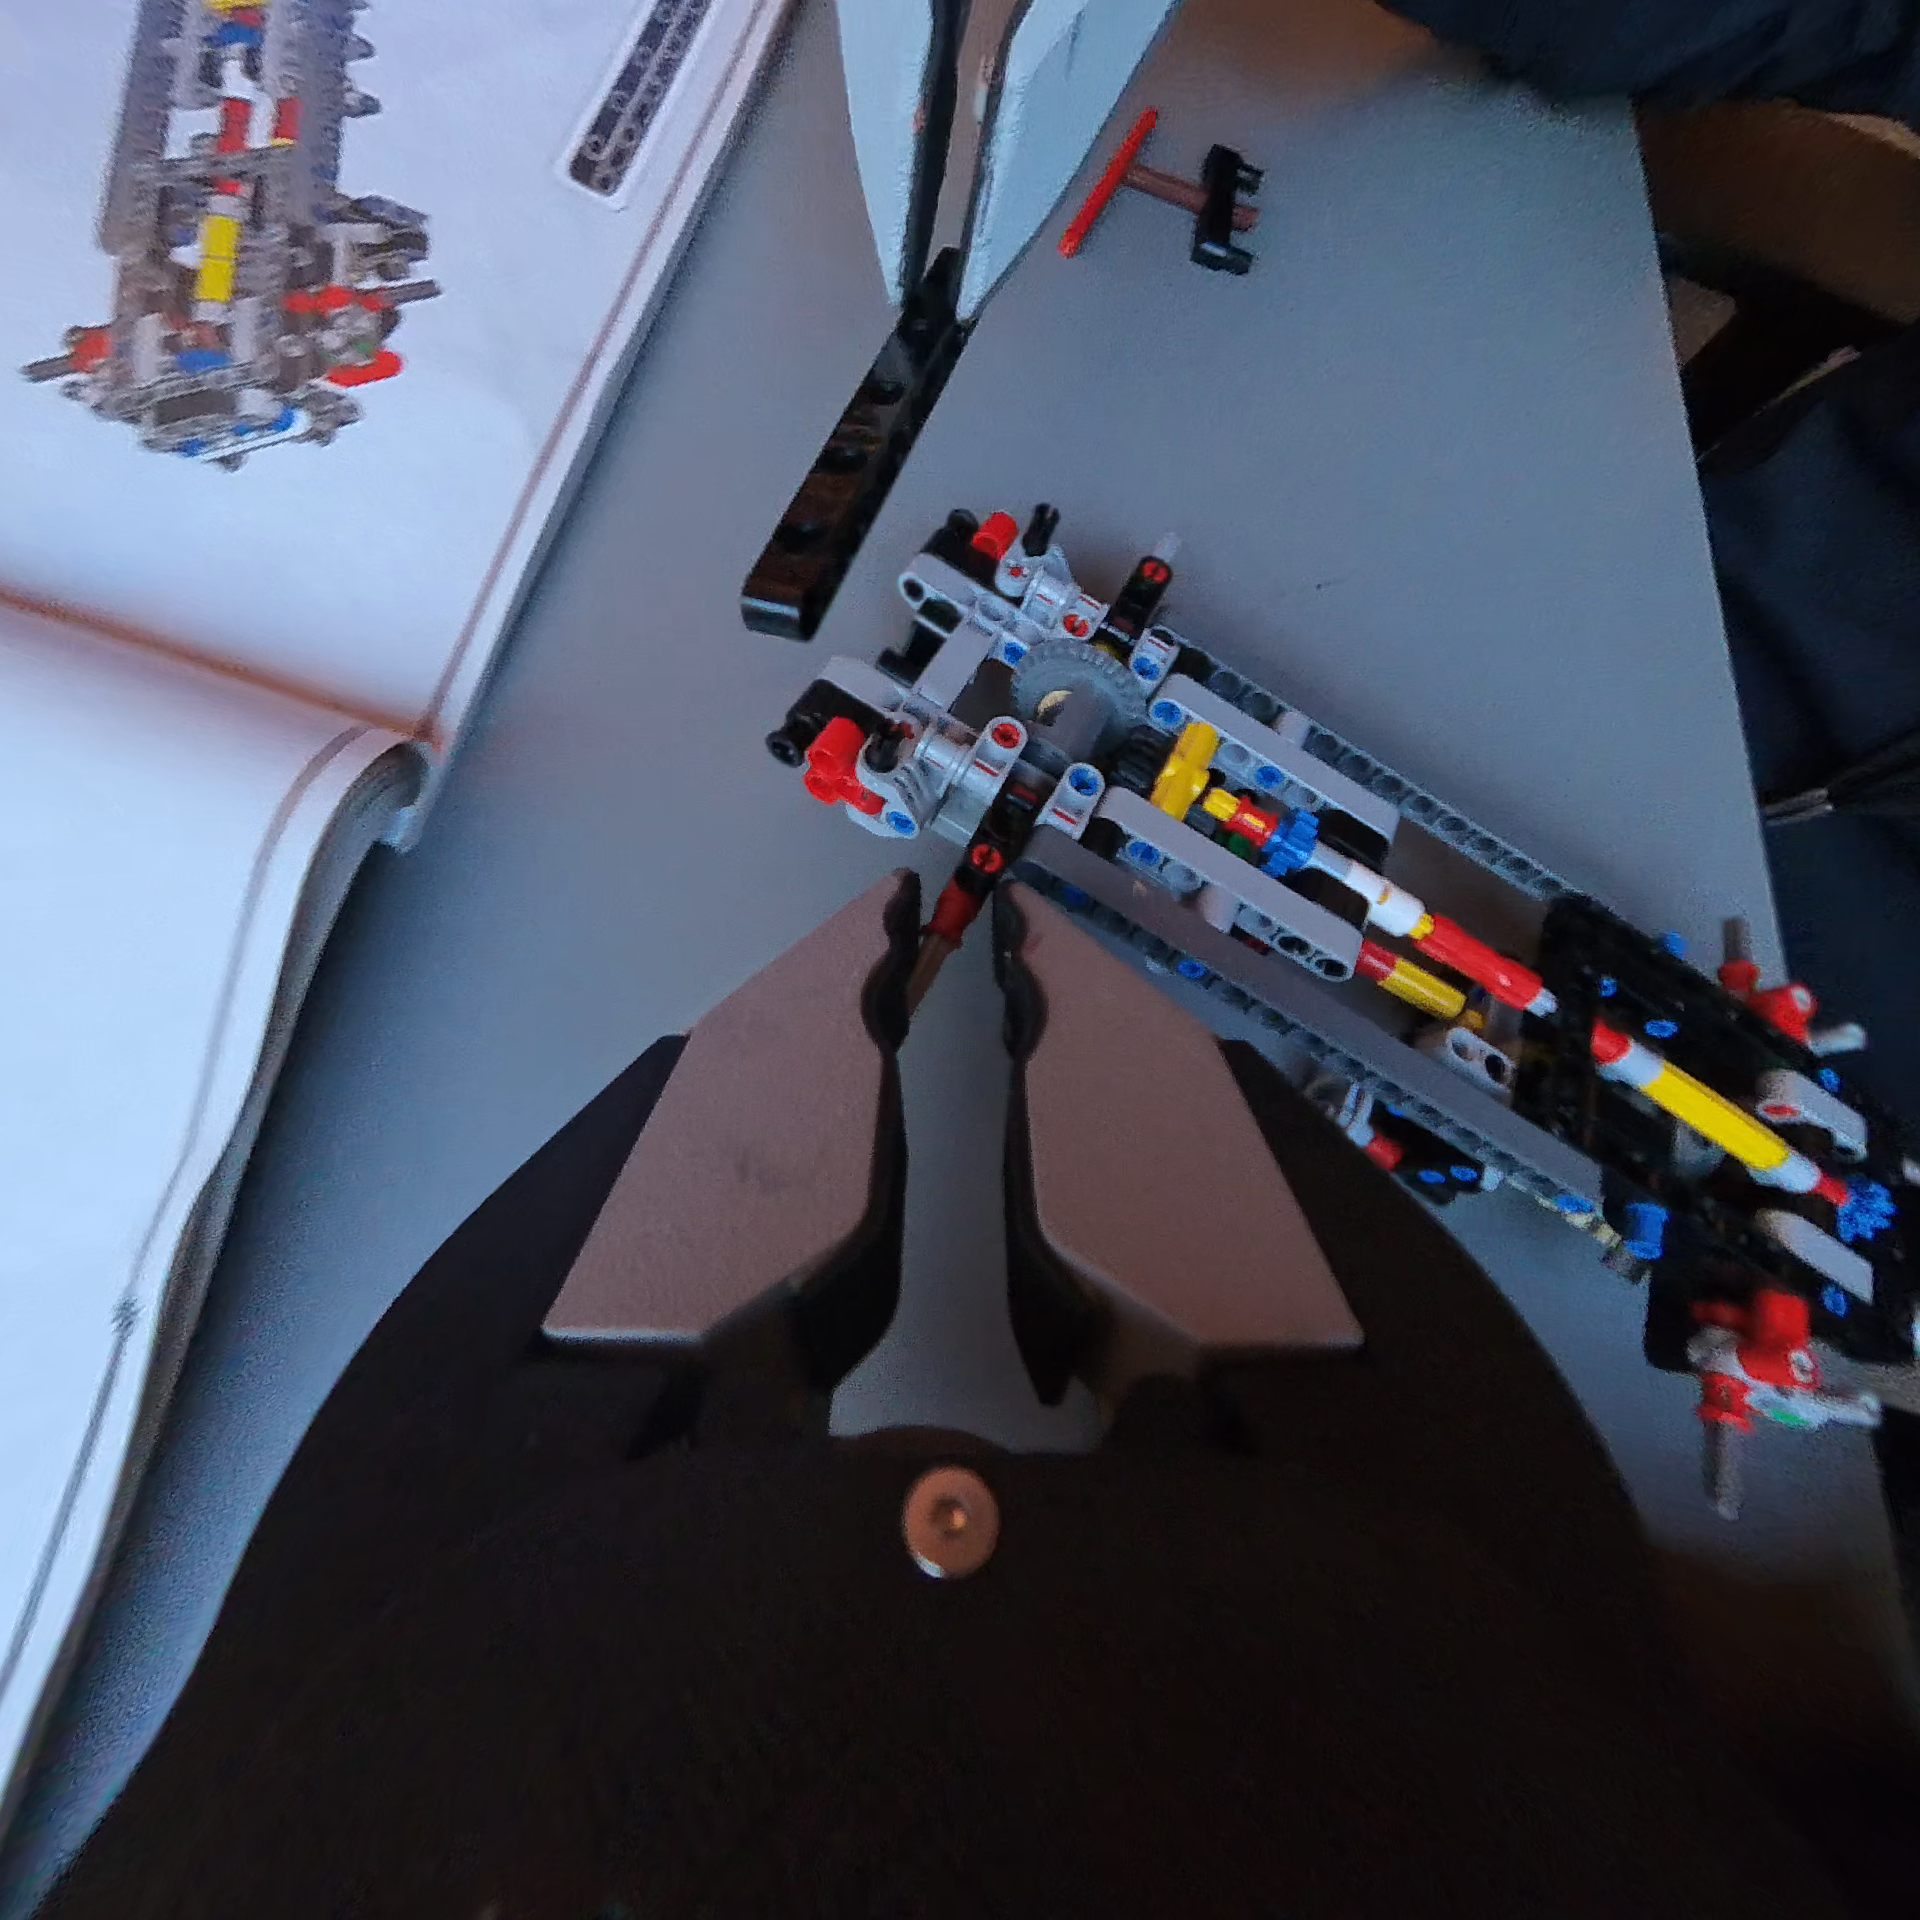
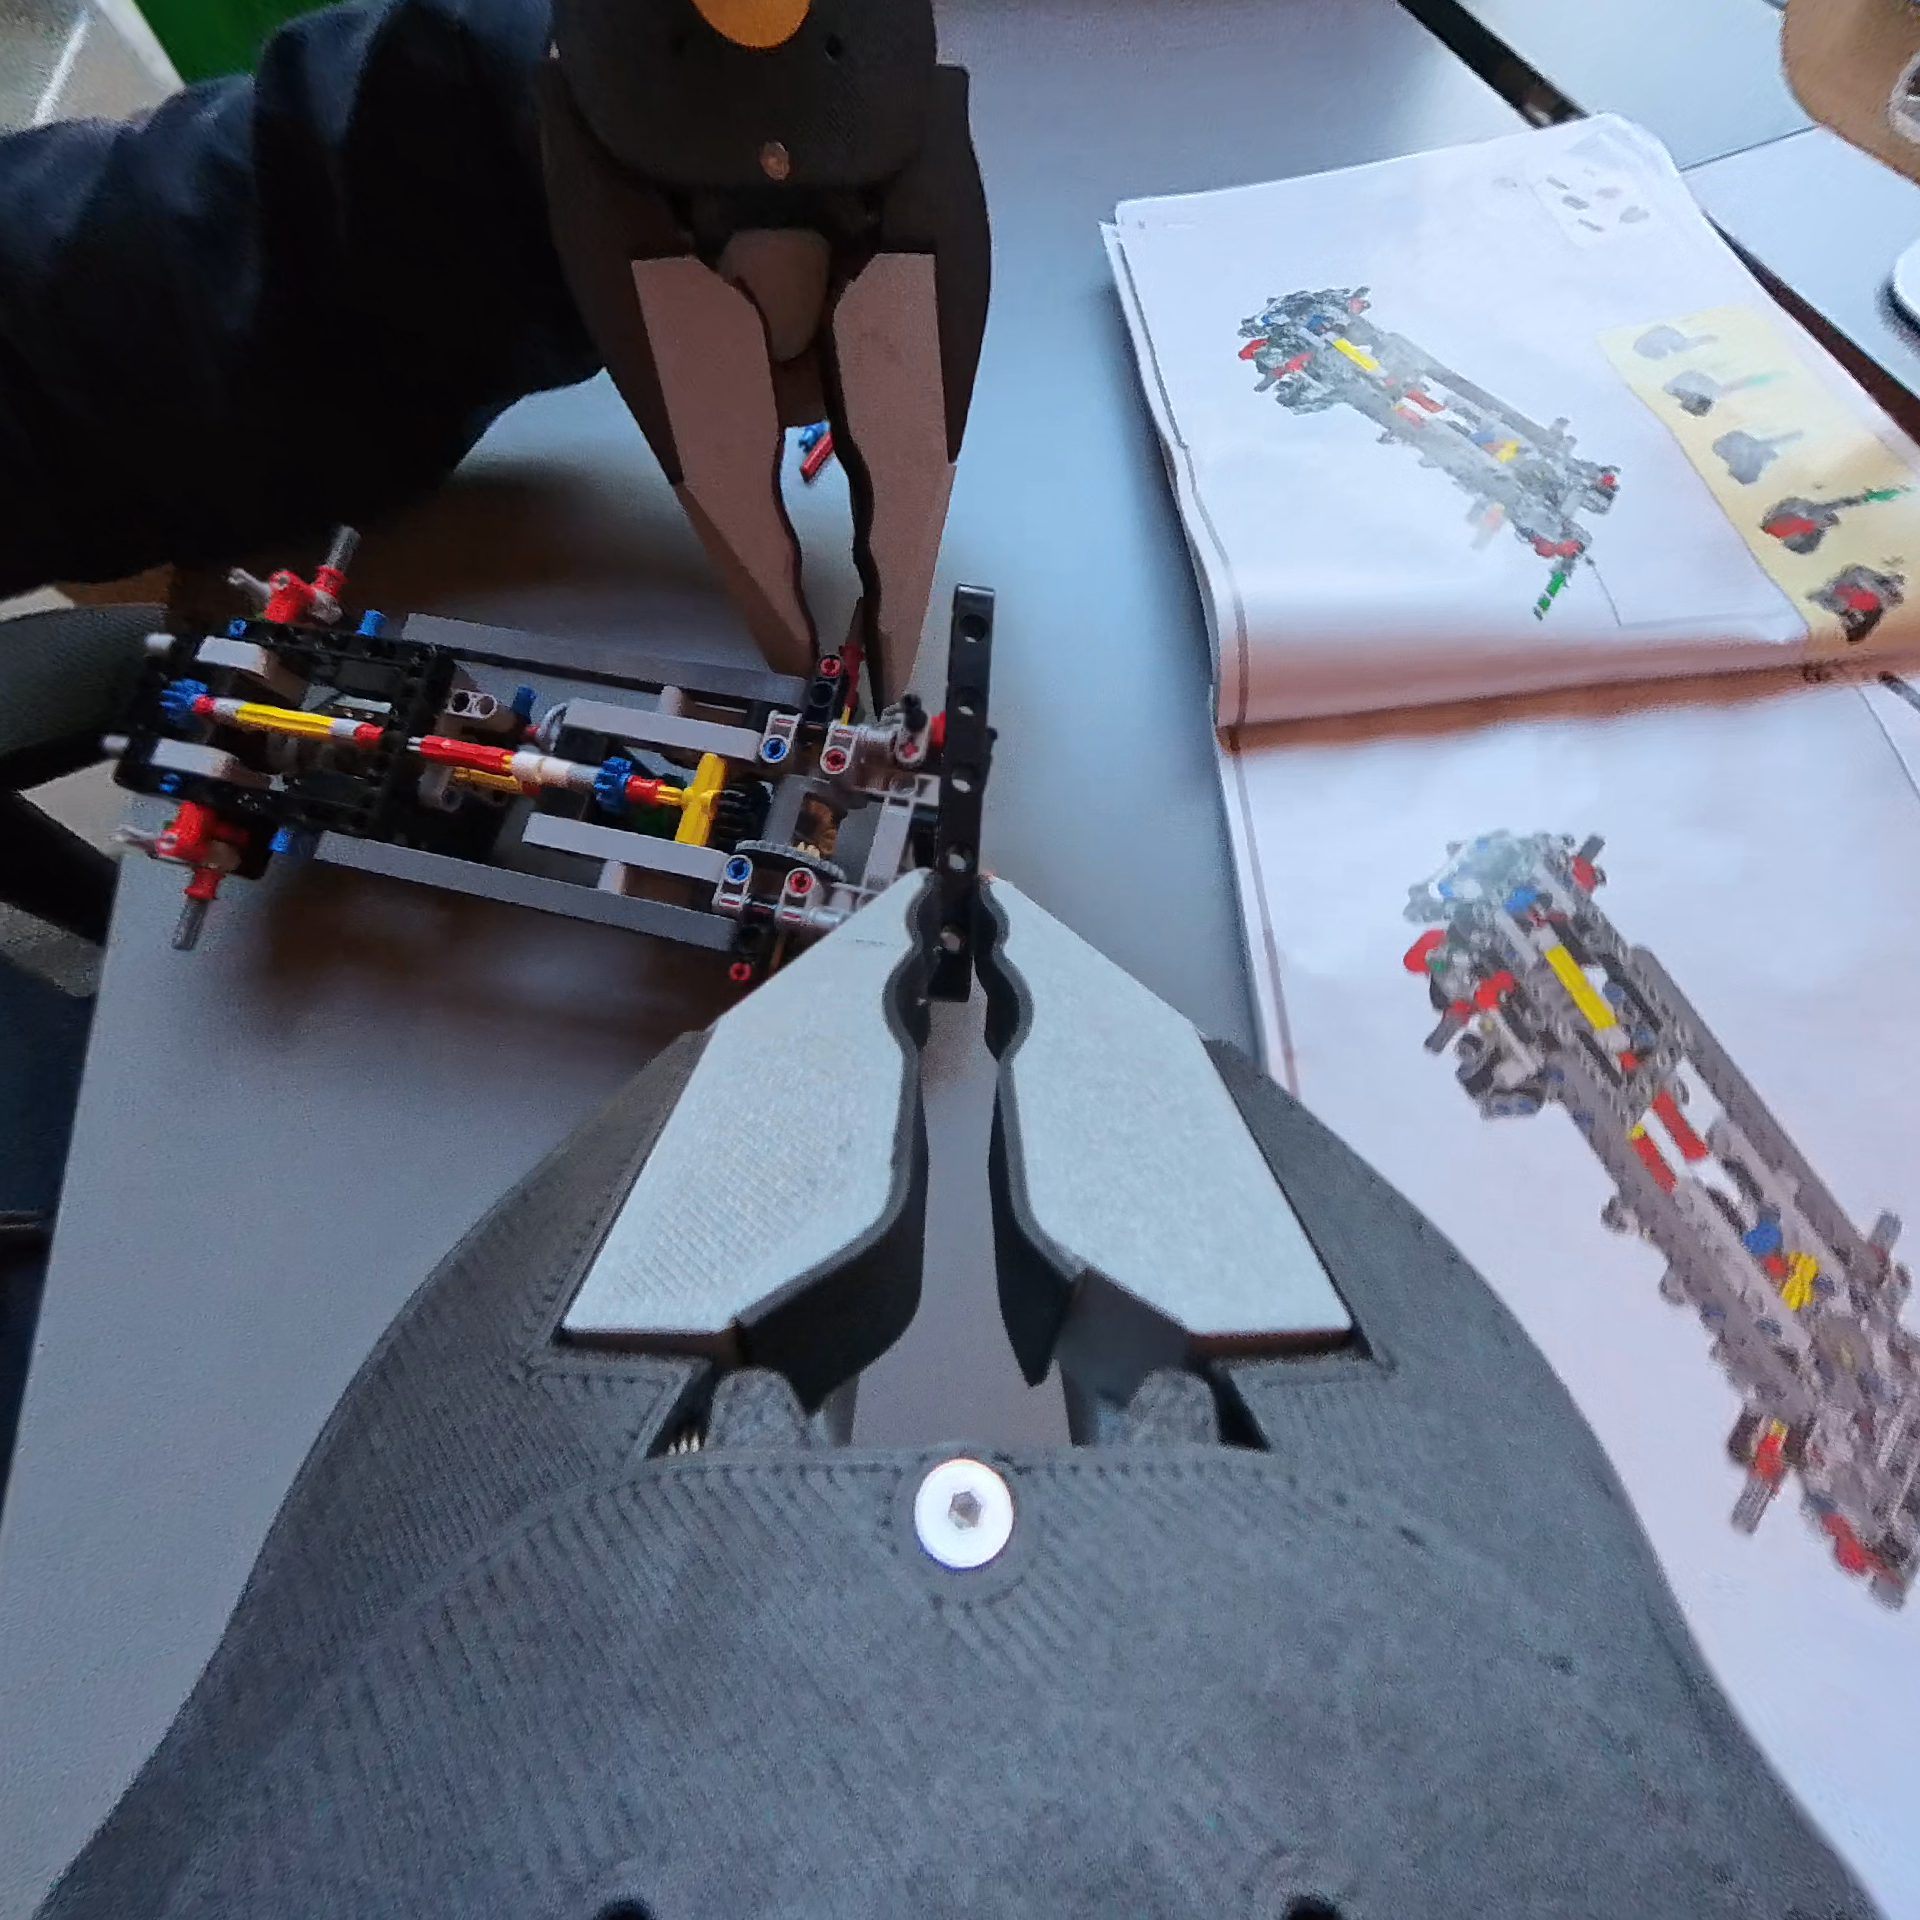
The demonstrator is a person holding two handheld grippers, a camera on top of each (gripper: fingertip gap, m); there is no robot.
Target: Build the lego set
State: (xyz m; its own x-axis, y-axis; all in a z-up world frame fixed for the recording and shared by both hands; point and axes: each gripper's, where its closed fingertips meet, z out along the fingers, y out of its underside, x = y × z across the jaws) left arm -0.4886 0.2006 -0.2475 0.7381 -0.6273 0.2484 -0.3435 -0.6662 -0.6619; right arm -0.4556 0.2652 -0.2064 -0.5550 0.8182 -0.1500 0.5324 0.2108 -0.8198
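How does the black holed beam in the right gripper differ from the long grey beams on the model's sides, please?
The black beam is glossy black; the grey side beams are matte grey. The black beam is a loose part, clamped at one end by the right gripper; the grey beams are built into the chassis model. It lies across the model's end; they run along its length. Both are straight.

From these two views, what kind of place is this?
Probably a desk set up for toy-brick building: a grey tabletop carries a half-built brick chassis, an open instruction booklet picturing the same model, and loose parts such as a red axle.
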